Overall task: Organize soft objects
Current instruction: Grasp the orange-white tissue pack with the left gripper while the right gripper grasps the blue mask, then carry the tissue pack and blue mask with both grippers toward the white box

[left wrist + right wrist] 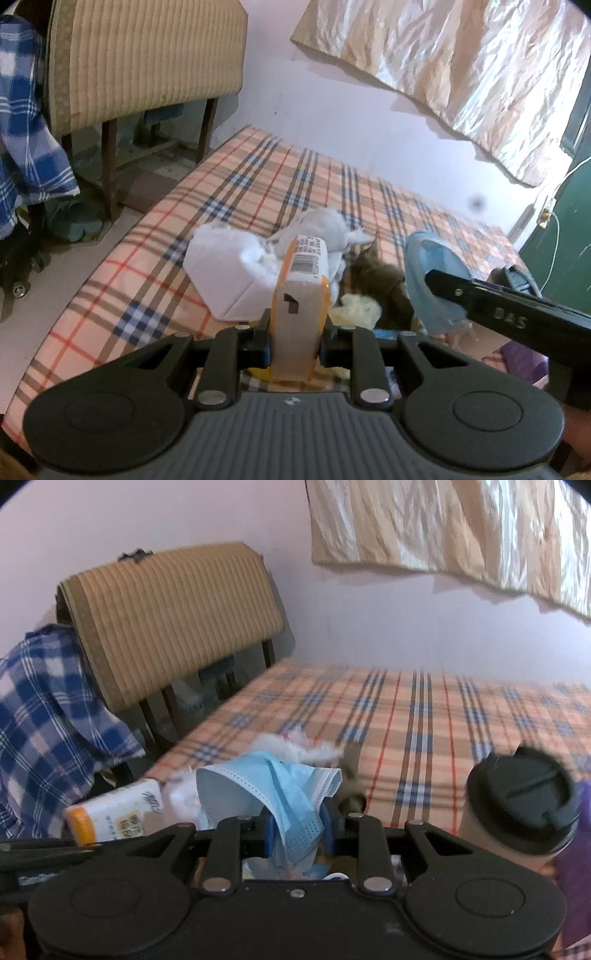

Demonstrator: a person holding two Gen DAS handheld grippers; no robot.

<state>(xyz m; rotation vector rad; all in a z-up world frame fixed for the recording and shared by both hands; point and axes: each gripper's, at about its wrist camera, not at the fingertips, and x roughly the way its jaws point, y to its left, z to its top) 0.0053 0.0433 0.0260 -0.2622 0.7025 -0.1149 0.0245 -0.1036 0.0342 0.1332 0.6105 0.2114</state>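
My left gripper is shut on a white and orange tissue pack, held above the plaid bed; the pack also shows in the right wrist view. My right gripper is shut on a light blue face mask, which hangs from its jaws; the mask shows at the right of the left wrist view. On the bed lie a white bag with cotton, a white cloth, a brown soft thing and a pale yellow wad.
The plaid bed lies along a white wall. A chair with a tan quilted cover and a blue checked cloth stands at the left. A paper cup with a black lid is at the right. A green door is far right.
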